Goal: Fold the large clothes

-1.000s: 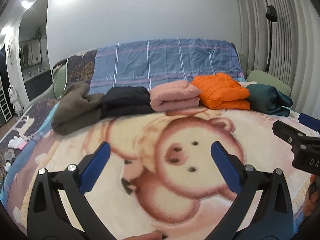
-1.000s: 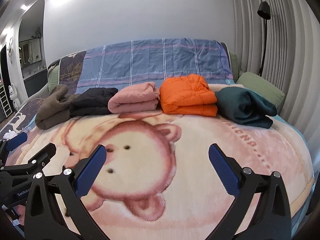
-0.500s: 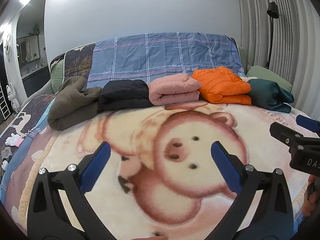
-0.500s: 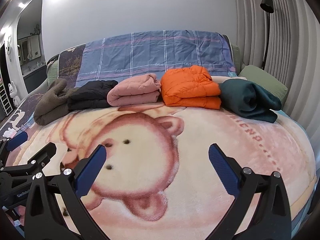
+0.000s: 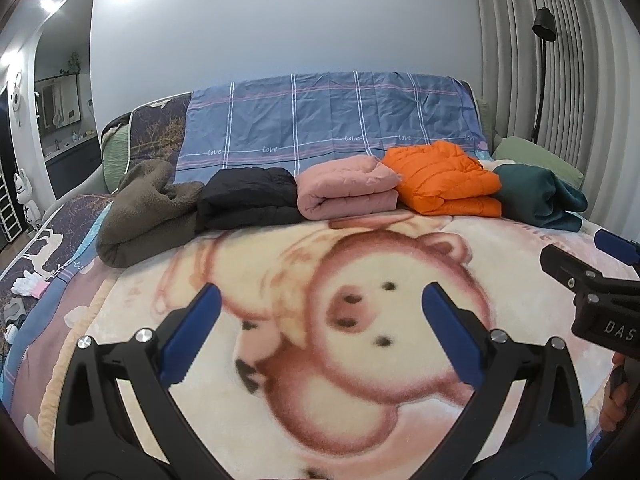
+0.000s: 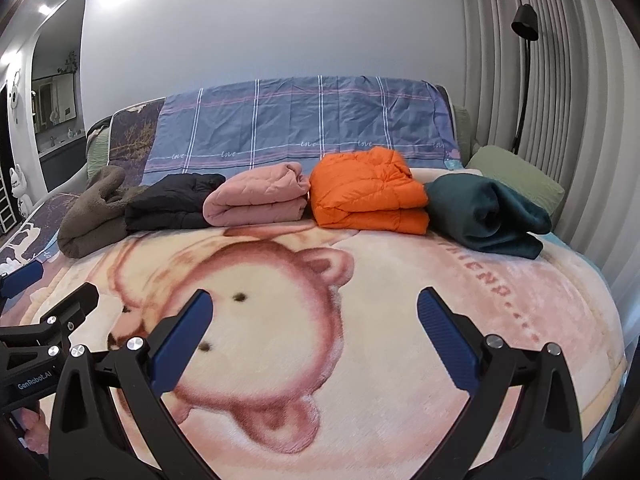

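Note:
Several folded garments lie in a row at the far side of the bed: an olive fleece point(image 5: 144, 212), a black jacket point(image 5: 248, 200), a pink quilted one point(image 5: 348, 188), an orange puffer point(image 5: 444, 180) and a dark teal one point(image 5: 540, 196). The right wrist view shows the same row, with the orange puffer point(image 6: 368, 192) near its middle. My left gripper point(image 5: 320, 316) is open and empty above the bear-print blanket point(image 5: 360, 380). My right gripper point(image 6: 314, 320) is open and empty too, to the right of the left one.
A blue plaid cover point(image 5: 332, 120) drapes the headboard. A green pillow point(image 6: 516, 180) lies at the far right, with a black floor lamp point(image 6: 524, 40) and curtains behind it. A doorway and shelves are at the left.
Both grippers have tilted up and drawn back slightly, so the row of clothes sits lower and a bit farther in view. The jaws stayed open.

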A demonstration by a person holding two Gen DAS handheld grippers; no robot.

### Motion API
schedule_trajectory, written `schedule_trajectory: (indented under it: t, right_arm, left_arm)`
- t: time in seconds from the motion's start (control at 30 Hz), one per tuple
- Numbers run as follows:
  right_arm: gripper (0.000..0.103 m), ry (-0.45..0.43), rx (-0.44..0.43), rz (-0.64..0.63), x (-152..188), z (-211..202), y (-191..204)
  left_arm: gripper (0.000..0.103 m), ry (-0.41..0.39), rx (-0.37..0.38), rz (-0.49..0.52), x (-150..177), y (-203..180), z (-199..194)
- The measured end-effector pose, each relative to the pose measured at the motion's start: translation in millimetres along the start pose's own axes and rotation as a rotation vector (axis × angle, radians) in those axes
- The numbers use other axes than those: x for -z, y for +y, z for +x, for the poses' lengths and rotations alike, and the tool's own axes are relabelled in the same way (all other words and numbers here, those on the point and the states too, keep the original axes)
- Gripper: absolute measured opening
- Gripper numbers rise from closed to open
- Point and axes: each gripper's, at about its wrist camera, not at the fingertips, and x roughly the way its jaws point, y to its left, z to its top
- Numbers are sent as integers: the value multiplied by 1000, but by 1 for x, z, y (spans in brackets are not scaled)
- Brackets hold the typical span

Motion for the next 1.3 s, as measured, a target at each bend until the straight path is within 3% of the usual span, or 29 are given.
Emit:
schedule_trajectory:
  t: [1.3]
  right_arm:
    - [102, 19, 10, -18, 0, 6, 2]
  left_arm:
    - [101, 16, -22, -12, 5, 0, 5]
